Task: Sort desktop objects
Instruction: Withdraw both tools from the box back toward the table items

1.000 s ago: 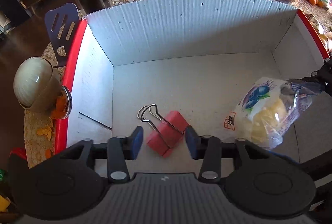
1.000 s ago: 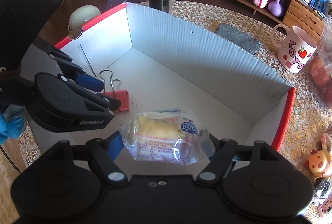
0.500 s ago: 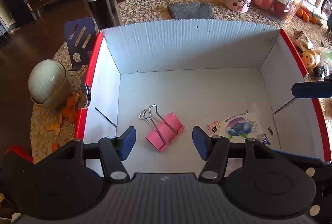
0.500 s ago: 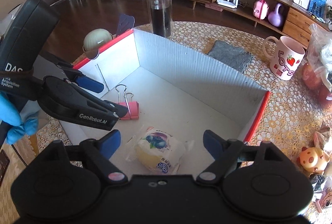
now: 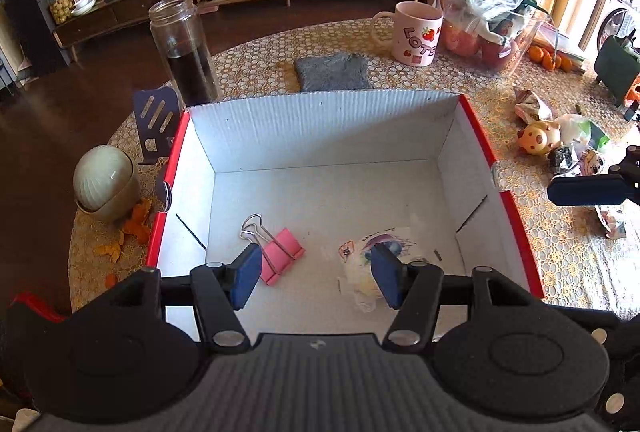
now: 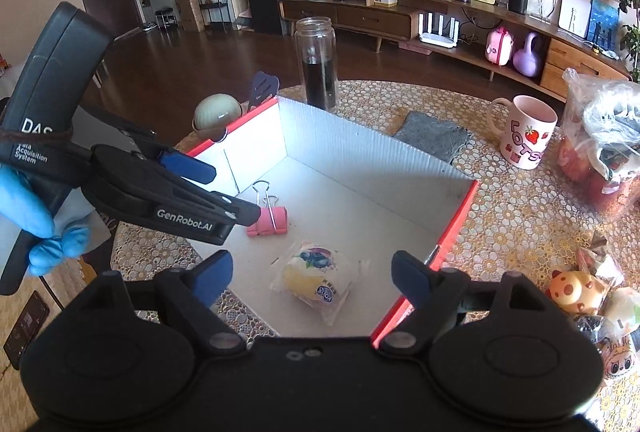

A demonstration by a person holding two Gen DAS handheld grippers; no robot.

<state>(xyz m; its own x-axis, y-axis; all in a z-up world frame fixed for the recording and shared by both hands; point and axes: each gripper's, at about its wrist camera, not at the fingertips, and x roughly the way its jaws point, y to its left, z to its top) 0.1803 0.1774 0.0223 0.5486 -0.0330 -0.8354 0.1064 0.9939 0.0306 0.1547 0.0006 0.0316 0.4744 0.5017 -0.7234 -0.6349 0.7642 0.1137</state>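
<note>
Where dark floorboards (image 5: pixel 60 135) begin, lace tablecloth (image 5: pixel 560 256) ends.

On the table (image 5: pixel 560 256) stands a box (image 5: pixel 320 123). In it lie a clip (image 5: pixel 280 256) and, at its three o'clock, a wrapped bun (image 5: pixel 360 272), apart. At the box's twelve o'clock lies a cloth (image 5: pixel 332 71); at eleven a jar (image 5: pixel 184 47); at one a mug (image 5: pixel 416 31); at nine a bin (image 5: pixel 106 183).

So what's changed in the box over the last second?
The right gripper let go of the wrapped pastry, its jaws having just opened; the pastry now lies on the floor of the cardboard box. Both it and the left gripper have lifted back, empty and open. The pink binder clip stayed put, as did the box.
</note>
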